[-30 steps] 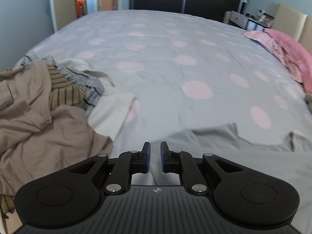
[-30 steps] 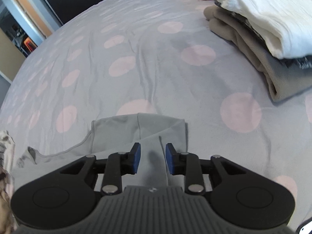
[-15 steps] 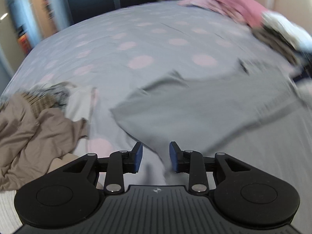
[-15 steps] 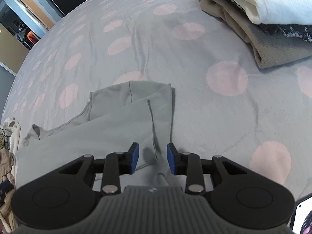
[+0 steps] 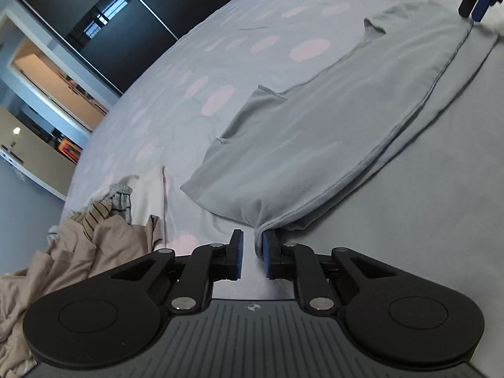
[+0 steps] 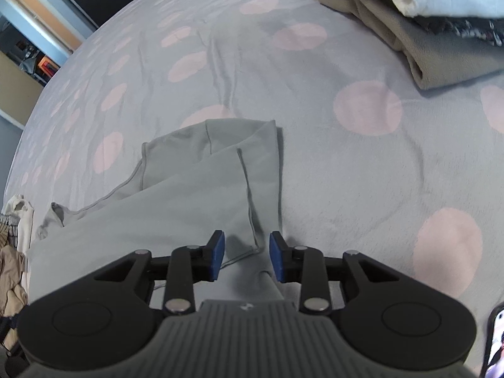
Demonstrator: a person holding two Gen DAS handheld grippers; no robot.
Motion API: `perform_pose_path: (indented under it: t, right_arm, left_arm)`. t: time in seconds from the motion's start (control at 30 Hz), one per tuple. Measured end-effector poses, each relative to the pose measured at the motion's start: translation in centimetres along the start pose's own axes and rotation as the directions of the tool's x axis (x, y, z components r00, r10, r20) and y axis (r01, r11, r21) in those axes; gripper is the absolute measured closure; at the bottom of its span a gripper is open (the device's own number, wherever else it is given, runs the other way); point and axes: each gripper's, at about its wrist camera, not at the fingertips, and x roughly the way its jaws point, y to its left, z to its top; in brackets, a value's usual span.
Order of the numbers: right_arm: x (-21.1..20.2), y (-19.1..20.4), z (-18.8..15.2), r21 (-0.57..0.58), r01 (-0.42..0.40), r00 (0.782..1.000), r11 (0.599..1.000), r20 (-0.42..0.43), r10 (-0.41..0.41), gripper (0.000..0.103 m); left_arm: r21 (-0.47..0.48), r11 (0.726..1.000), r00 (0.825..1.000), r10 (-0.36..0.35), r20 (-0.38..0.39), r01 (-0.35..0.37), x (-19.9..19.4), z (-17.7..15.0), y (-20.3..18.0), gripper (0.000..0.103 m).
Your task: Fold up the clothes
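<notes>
Grey shirt (image 5: 315, 145) lies on the bed (image 5: 252, 31), doubled lengthwise, between the loose clothes pile (image 5: 78, 245) and the folded stack (image 6: 409, 22). Thin, limp knit: light, will sag and drag, layers slide on each other. Left claw (image 5: 253, 253) slightly spread, a bunched corner of the shirt against its right pad. Right claw (image 6: 246, 256) spread over the opposite hem corner, not pinching. Best hold, I'd judge: hem corners, both layers together.
</notes>
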Motion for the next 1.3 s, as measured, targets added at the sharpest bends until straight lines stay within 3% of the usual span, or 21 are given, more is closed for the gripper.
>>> perform_pose_path:
  t: [0.1,0.13,0.27,0.43,0.5,0.77,0.8,0.83,0.93,1.07,1.13,1.3]
  right_arm:
    - [0.5,0.0,0.0,0.031,0.000,1.000,1.000,-0.010,0.000,0.075]
    - [0.3,0.3,0.0,0.022,0.004,1.000,1.000,0.002,-0.004,0.087]
    - [-0.6,1.4,-0.1,-0.003,0.015,1.000,1.000,0.013,-0.015,0.096]
    - [-2.1,2.5,-0.4,-0.023,0.021,1.000,1.000,-0.015,-0.021,0.097]
    - [-1.7,2.5,-0.7,-0.036,0.035,0.999,0.999,-0.014,-0.035,0.097]
    - [-0.5,1.7,-1.7,-0.094,0.082,0.996,0.992,-0.019,-0.084,0.093]
    - [-0.5,1.7,-1.8,-0.101,0.087,0.996,0.991,-0.021,-0.089,0.088]
    - [-0.5,1.6,-1.8,-0.109,0.092,0.995,0.990,-0.019,-0.094,0.078]
    - [-1.5,1.8,-1.6,-0.135,0.114,0.993,0.984,0.030,-0.111,0.077]
    - [-2.3,2.4,-1.0,-0.142,0.094,0.993,0.985,0.089,-0.082,0.078]
    - [-1.9,3.1,-0.9,-0.160,0.072,0.994,0.985,0.093,-0.057,0.079]
    - [-0.3,4.4,-0.9,-0.182,0.042,0.997,0.982,0.075,-0.029,0.081]
  left_arm:
    - [-0.020,1.000,1.000,0.008,0.012,-0.008,-0.2,0.0,0.1,0.101]
    - [-0.033,0.999,1.000,0.014,0.016,-0.013,-0.4,0.0,0.3,0.102]
    - [-0.073,0.997,0.999,0.033,0.013,-0.032,-1.0,-0.5,1.1,0.102]
    - [-0.074,0.997,0.996,0.021,-0.082,-0.027,0.5,-2.2,0.9,0.102]
    - [-0.074,0.997,0.997,0.020,-0.069,-0.025,0.6,-2.5,0.5,0.103]
    - [-0.164,0.980,0.986,-0.127,-0.108,0.108,0.0,-3.0,3.7,0.096]
    - [-0.187,0.975,0.984,-0.138,-0.110,0.116,-0.2,-3.2,4.5,0.096]
    - [-0.222,0.967,0.985,-0.147,-0.094,0.123,-0.5,-3.1,5.3,0.096]
    - [-0.327,0.933,0.985,-0.167,-0.035,0.147,-1.6,-2.5,7.8,0.096]
    - [-0.462,0.865,0.979,-0.203,0.032,0.195,-1.6,-0.5,9.4,0.096]
    - [-0.484,0.852,0.978,-0.205,0.043,0.200,-0.8,0.7,9.1,0.096]
    - [-0.476,0.858,0.979,-0.201,0.031,0.191,2.2,2.7,7.8,0.096]
